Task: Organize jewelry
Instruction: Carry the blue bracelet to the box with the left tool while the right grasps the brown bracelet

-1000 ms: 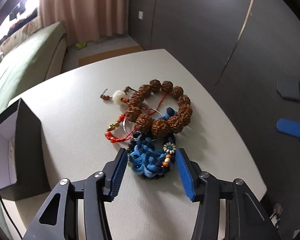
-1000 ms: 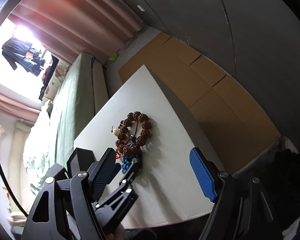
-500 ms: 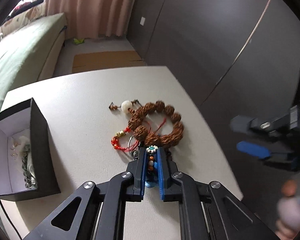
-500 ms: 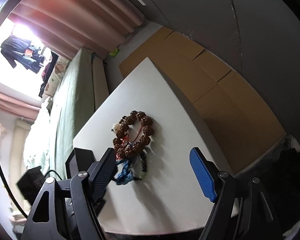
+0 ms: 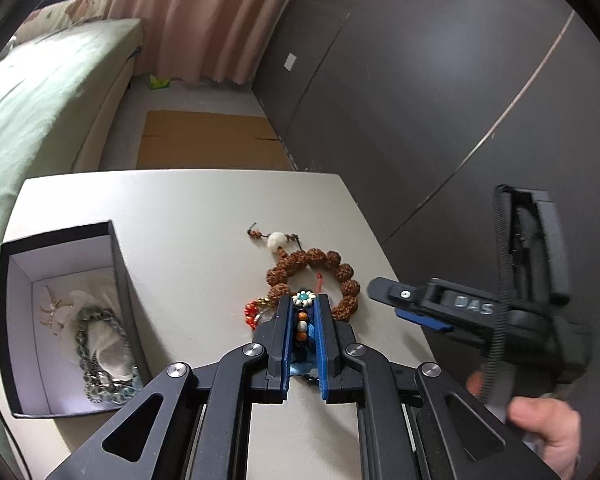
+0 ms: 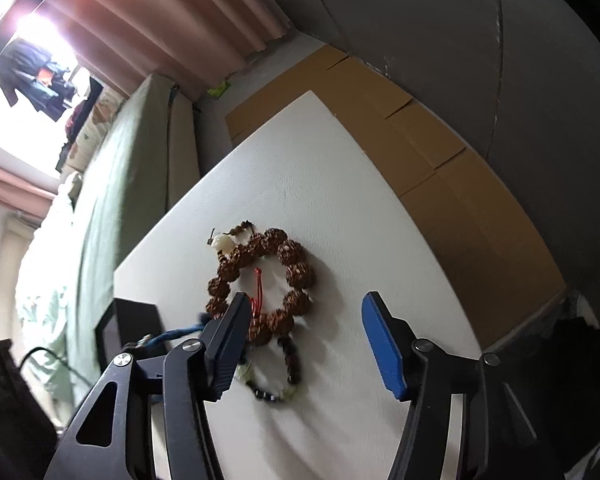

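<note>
My left gripper (image 5: 303,312) is shut on a blue woven bracelet (image 5: 302,322) with a flower bead and holds it above the white table (image 5: 180,216). A large brown bead bracelet (image 5: 314,278) with a white bead lies on the table beyond it, also in the right wrist view (image 6: 268,280). A red cord piece (image 5: 252,314) lies beside it. A dark and green bead bracelet (image 6: 278,380) lies nearer. My right gripper (image 6: 304,336) is open and empty above the brown bracelet. The black box (image 5: 120,280) at left holds several pieces.
The right gripper's body (image 5: 480,312) and a hand (image 5: 548,428) show to the right of the table. A green sofa (image 5: 40,92) lies at far left. Cardboard (image 6: 440,160) lies on the floor past the table's right edge.
My left gripper closed on the blue bracelet and lifted it off the pile. The right gripper moved in over the table toward the brown bracelet.
</note>
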A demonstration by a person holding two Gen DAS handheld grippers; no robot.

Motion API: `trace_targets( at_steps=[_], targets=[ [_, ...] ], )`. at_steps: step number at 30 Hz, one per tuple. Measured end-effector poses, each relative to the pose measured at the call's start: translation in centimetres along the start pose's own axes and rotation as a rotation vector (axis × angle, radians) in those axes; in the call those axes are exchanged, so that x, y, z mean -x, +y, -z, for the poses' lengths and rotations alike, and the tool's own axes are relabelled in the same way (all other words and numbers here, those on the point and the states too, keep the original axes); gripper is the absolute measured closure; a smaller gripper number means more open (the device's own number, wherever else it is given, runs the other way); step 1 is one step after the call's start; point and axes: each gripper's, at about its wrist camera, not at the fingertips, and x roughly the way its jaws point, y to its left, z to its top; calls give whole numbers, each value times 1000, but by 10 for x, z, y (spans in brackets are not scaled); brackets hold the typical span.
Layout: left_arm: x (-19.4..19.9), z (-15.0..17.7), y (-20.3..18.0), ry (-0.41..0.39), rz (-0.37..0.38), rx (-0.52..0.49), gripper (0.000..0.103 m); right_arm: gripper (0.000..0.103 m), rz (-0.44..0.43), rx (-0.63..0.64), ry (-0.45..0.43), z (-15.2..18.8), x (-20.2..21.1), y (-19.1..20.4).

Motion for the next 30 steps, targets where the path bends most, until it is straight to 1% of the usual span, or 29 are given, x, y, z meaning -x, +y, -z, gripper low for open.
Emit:
trace_targets(
  at_steps=[2, 7, 9, 12, 14, 15, 16, 17, 19, 20, 24, 27, 30],
  targets=[
    [5, -1, 7, -7, -14, 7, 93, 44, 16, 26, -6, -1, -6, 9],
    [16, -7, 28, -34, -50, 45, 93, 55, 77, 114, -10, -1, -23, 33],
    [21, -9, 38, -45, -80, 57, 93, 55, 126, 132, -8, 0, -29, 37],
    [22, -10, 51, -47, -106, 87, 93, 56, 161, 146, -2, -1, -35, 41],
    [23, -11, 58, -47, -125, 102, 93, 58, 189, 171, -9, 0, -36, 45],
    [24, -11, 61, -47, -134, 108, 93, 65, 215, 187, -10, 1, -37, 47],
    [24, -11, 64, -47, -144, 115, 93, 77, 240, 198, -9, 1, -37, 49],
    [25, -10, 66, -50, -155, 121, 93, 79, 262, 204, -9, 1, -36, 49],
    [25, -10, 68, -55, -171, 125, 93, 84, 244, 206, 0, 1, -33, 47],
    [24, -10, 68, -56, -173, 128, 93, 84, 229, 204, 4, 1, -30, 46],
    [27, -8, 66, -63, -180, 130, 93, 84, 158, 194, -43, 0, -6, 44],
    [35, -8, 65, -84, -181, 133, 93, 84, 79, 187, -77, 0, 14, 45],
    [46, -8, 64, -117, -193, 136, 93, 84, 26, 180, -120, 1, 30, 45]
  ],
)
